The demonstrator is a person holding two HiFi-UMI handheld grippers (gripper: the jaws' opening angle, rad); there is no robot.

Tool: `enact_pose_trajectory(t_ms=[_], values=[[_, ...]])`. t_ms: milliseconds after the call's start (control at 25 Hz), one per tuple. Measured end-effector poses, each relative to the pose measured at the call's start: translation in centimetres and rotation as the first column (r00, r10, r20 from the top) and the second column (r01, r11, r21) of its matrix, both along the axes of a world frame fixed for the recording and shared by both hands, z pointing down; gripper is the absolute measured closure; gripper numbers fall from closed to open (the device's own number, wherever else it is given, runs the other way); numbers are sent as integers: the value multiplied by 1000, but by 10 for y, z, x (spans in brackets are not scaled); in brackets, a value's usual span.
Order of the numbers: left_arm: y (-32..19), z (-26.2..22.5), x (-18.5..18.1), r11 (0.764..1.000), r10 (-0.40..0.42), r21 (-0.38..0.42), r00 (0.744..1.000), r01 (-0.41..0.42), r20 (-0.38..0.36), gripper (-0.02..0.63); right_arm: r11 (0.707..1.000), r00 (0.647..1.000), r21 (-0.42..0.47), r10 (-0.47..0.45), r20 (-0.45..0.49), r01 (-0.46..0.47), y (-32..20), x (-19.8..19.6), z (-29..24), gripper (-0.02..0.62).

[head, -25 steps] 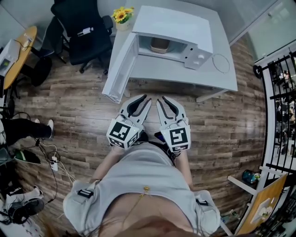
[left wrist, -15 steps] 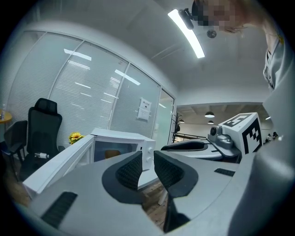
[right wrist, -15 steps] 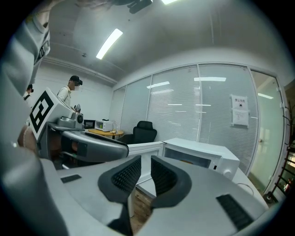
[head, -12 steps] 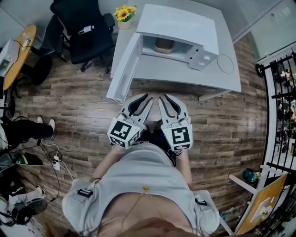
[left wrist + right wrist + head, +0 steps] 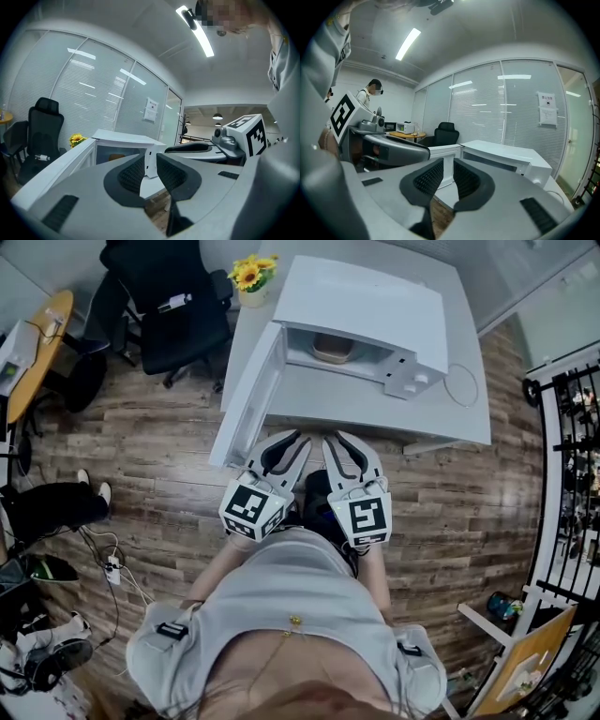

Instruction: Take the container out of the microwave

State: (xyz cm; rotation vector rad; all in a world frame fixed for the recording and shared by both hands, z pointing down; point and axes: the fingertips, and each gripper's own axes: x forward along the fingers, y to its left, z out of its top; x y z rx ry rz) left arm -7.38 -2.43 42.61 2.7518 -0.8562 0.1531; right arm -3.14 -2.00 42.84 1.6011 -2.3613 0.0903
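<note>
Your left gripper (image 5: 285, 441) hangs in front of the microwave (image 5: 361, 301), well short of it, its jaws a narrow slit apart with nothing between them. On that side the microwave's door (image 5: 248, 395) stands swung wide, its free edge near your line of approach. I'd judge it the likeliest thing you'll knock if you reach in without keeping toward the middle of the opening.

The container (image 5: 330, 348), tan and shallow-looking, sits inside the microwave's cavity, untouched. Its contents can't be made out, so treat it as spillable: a lopsided pinch on one rim could tip it as it crosses the microwave's sill.

Your right gripper (image 5: 337, 441) hangs alongside, equally short of the microwave, its jaws also barely parted and empty. At that spacing neither pair will likely straddle the rim, so pushing in without widening them would shove the container deeper.
</note>
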Motion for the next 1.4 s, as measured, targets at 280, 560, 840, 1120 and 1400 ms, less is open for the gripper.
enact_pose_trajectory(t_ms=[280,560,840,1120,1400], values=[[-46,-2,27,1000,-25,-2,1000,25,2,526,999,999,-4,-36,-3,36,-47,24,-4,522],[-87,-4,49,999,-52,2,998,52,19,525,997,997,2,-73,-13,73,-88,43,-8,522],[-115,-8,75,996,-91,10,995,91,30,525,993,993,13,-117,-14,117,-114,66,-13,522],[-133,-7,94,989,-150,15,987,150,50,525,985,985,13,-171,1,171,-137,88,-12,522],[-141,-6,101,976,-218,16,975,218,35,525,972,972,18,-235,1,235,-147,96,-8,520]])
